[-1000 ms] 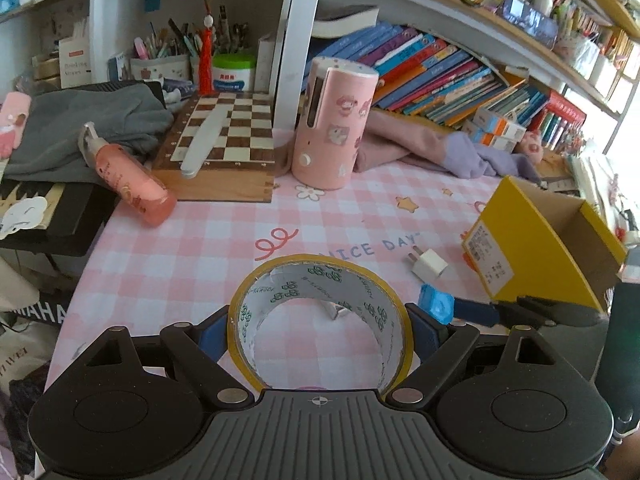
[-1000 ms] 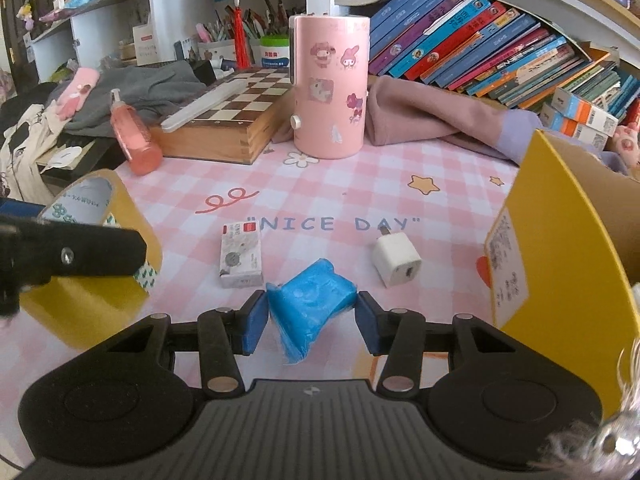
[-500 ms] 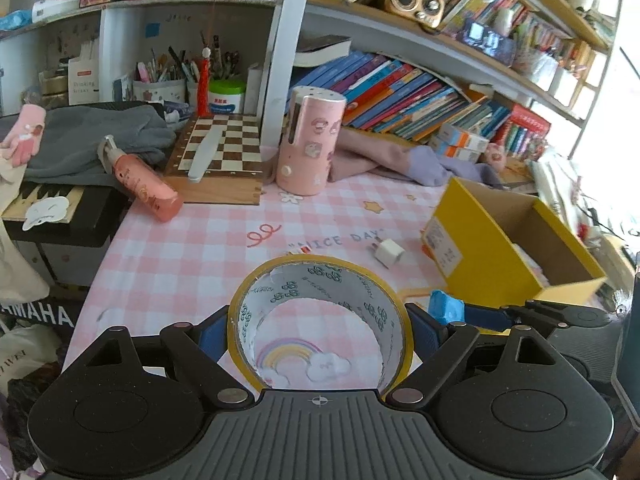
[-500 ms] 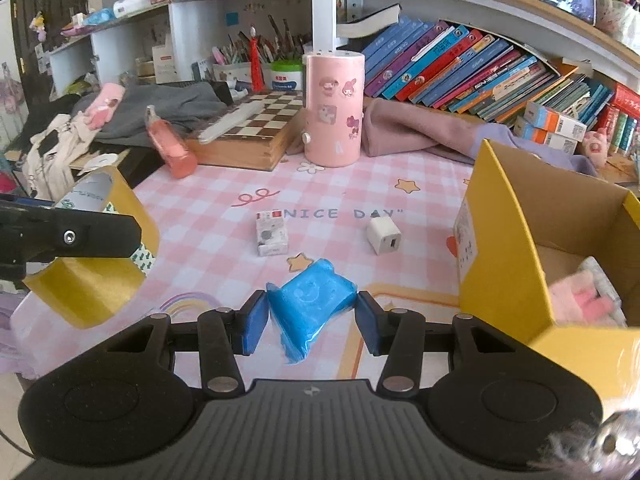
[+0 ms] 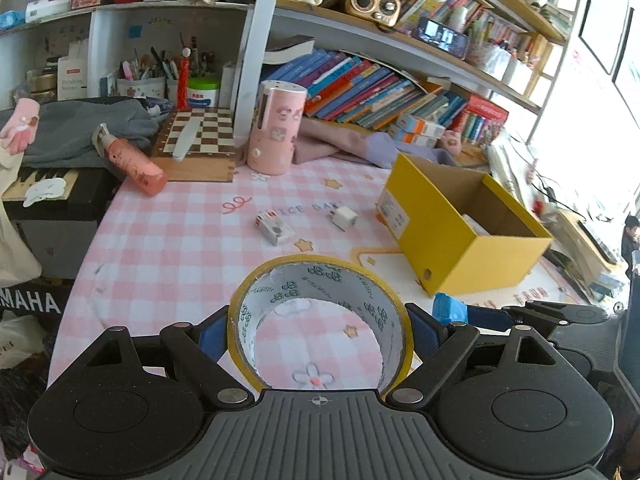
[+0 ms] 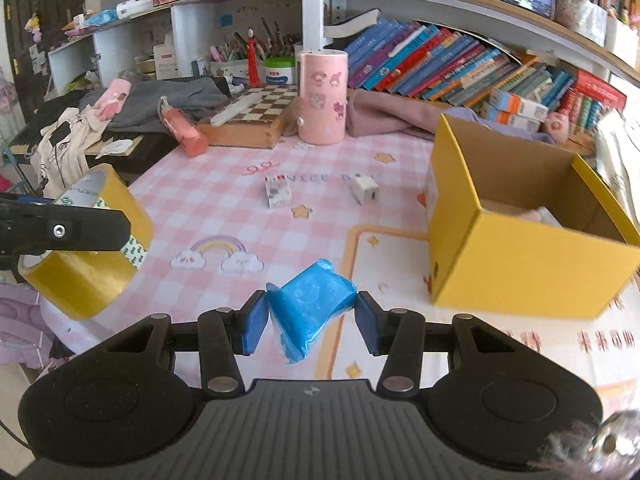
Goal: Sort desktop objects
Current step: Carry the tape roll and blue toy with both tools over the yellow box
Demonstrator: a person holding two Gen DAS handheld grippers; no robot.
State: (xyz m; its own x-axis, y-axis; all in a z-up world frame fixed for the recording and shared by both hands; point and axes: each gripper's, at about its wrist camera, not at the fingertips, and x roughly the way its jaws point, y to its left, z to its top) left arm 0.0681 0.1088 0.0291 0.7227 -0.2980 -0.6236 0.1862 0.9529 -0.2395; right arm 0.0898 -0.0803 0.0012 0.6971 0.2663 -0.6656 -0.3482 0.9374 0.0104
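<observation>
Two tools are up over the pink checked surface (image 6: 224, 216). The left tool (image 5: 320, 328) is clamped on one tape roll (image 5: 320, 280), its hole facing forward along the fingers. The right tool (image 6: 311, 314) is clamped on one blue packet (image 6: 310, 300), its long axis running across between the pads. Two small items lie flat on the surface: a white card pack (image 6: 278, 192) and a white charger (image 6: 366, 189), near each other. One open yellow box (image 6: 520, 256) stands at the right with something pale pink inside, mostly hidden by its wall.
</observation>
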